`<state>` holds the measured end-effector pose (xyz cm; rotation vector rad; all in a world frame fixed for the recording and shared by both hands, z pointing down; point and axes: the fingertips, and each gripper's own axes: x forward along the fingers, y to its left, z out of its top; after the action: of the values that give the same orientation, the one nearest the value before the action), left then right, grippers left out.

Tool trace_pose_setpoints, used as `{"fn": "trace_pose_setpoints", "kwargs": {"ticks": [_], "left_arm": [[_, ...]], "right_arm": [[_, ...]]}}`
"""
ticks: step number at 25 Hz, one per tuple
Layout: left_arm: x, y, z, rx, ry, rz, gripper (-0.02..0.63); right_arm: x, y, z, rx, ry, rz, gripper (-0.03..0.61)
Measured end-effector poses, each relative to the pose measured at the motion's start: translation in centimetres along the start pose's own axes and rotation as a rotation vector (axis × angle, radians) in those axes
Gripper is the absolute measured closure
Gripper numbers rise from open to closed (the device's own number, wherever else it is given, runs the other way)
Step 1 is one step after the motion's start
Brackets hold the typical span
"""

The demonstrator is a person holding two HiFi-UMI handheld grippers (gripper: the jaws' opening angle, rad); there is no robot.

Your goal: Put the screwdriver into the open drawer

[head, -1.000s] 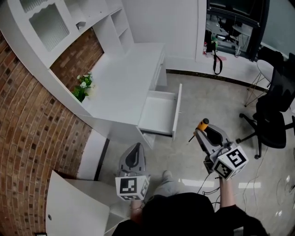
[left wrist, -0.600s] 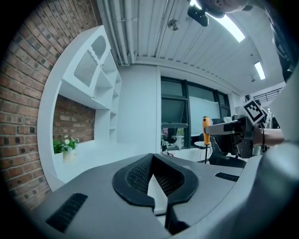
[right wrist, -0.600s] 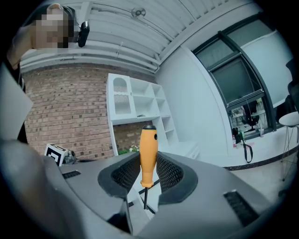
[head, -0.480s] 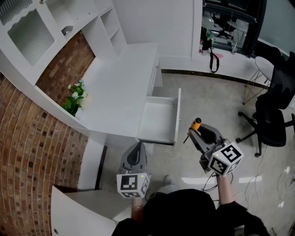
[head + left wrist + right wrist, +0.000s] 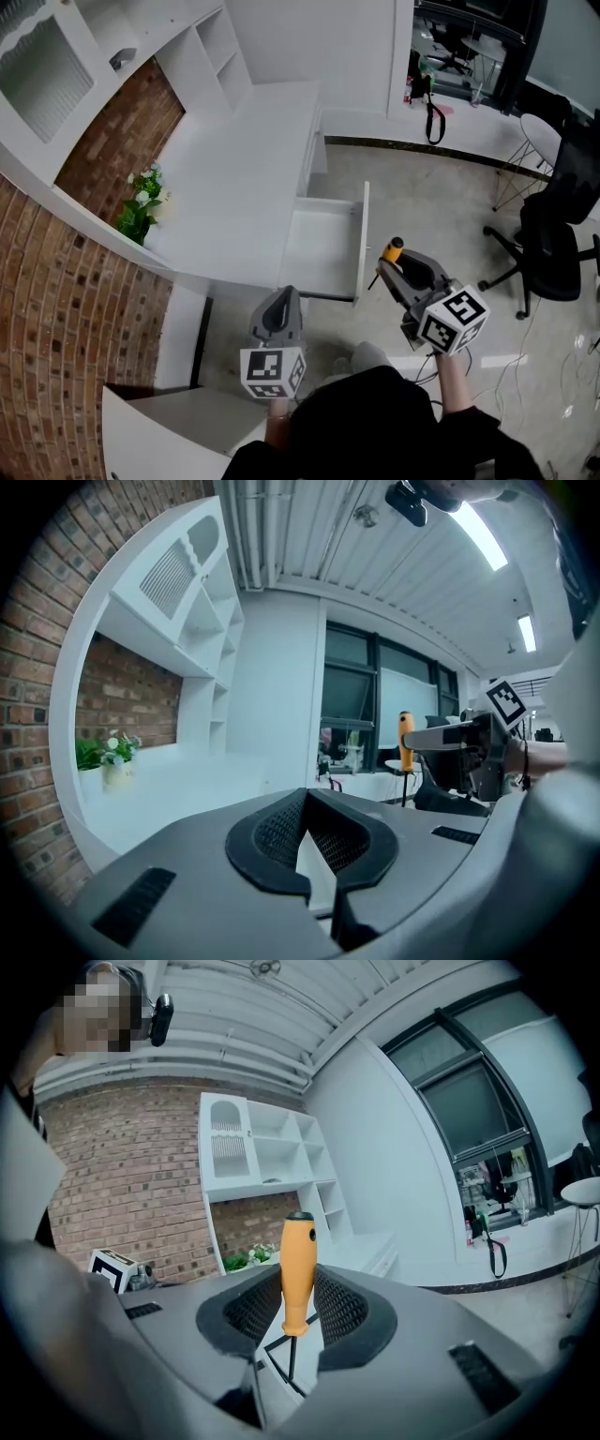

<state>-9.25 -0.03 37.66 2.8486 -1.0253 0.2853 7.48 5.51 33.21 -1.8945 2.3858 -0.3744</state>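
Observation:
The screwdriver (image 5: 393,249) has an orange handle and a thin dark shaft; it stands upright in my right gripper (image 5: 388,266), which is shut on the handle. It hangs just right of the open white drawer (image 5: 319,246), beside its front panel (image 5: 362,239). In the right gripper view the pads press both sides of the screwdriver (image 5: 298,1255) in the right gripper (image 5: 298,1279). My left gripper (image 5: 282,301) hovers below the drawer's near corner, shut with nothing in it. In the left gripper view the left gripper (image 5: 306,799) has its tips together, and the screwdriver (image 5: 405,735) shows at the right.
The drawer belongs to a white desk (image 5: 246,155) with a shelf unit against a brick wall (image 5: 56,309). A potted plant (image 5: 137,210) stands at the desk's left end. A black office chair (image 5: 551,246) sits on the floor to the right. A white panel (image 5: 159,433) lies at the lower left.
Both grippers have come closer to the drawer's front and sunk a little. The screwdriver stays upright in the right gripper. The left jaws stay together.

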Motion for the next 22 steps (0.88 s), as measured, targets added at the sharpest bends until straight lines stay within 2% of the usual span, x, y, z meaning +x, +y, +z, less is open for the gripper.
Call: {"fn": "trace_pose_setpoints", "kwargs": {"ticks": [6, 16, 22], "left_arm": [[2.9, 0.7, -1.1, -0.024, 0.046, 0.011, 0.605], [10.2, 2.9, -3.4, -0.137, 0.132, 0.11, 0.604], [13.8, 3.7, -4.2, -0.175, 0.181, 0.177, 0.606]], "right_arm": [[3.3, -2.4, -0.6, 0.028, 0.041, 0.019, 0.469], [11.9, -7.5, -2.0, 0.042, 0.182, 0.148, 0.469], [16.3, -10.1, -3.3, 0.045, 0.274, 0.227, 0.469]]}}
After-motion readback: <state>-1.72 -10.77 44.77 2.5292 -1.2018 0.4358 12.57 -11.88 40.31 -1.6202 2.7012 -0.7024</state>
